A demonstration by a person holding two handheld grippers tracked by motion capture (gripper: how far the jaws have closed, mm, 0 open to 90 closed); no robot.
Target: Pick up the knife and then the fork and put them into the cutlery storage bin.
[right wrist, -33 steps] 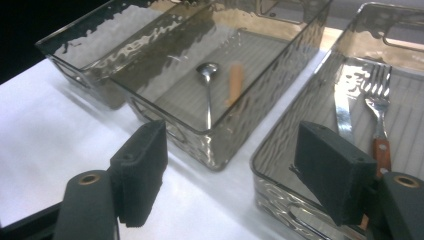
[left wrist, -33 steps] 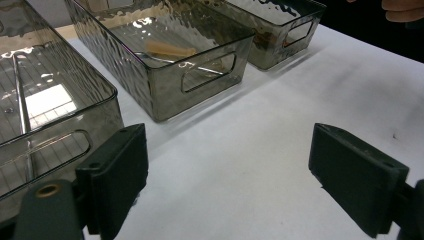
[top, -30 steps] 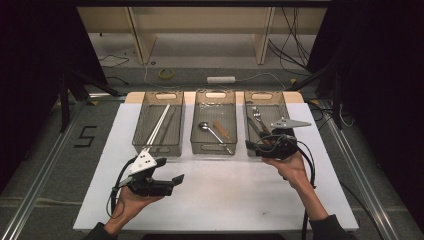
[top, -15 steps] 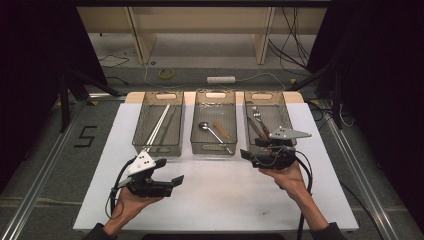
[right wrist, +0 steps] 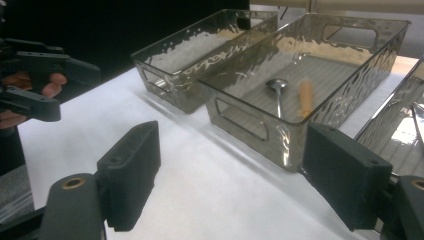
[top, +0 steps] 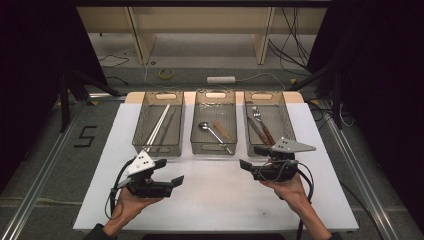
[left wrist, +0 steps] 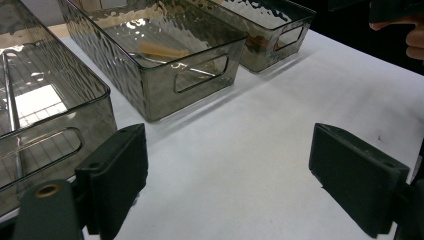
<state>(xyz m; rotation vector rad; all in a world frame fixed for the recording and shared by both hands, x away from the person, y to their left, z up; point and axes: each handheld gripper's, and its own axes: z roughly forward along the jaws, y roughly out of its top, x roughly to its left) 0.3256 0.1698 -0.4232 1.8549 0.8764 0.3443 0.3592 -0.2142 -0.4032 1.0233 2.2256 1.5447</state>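
On the white counter [top: 215, 200], just short of 3 smoked bins, I held both grippers low with nothing in them. My left gripper [top: 170, 181] had its jaws spread wide over bare cloth; my right gripper [top: 248, 166] was spread likewise, facing the middle bin [top: 215, 145]. The cutlery was already sorted: chopsticks [top: 159, 125] in the left bin [top: 158, 147], a spoon [top: 212, 131] in the middle one, a fork [top: 259, 117] in the right bin [top: 250, 142]. I judged the sorting finished or paused; any next move called for something new to pick.
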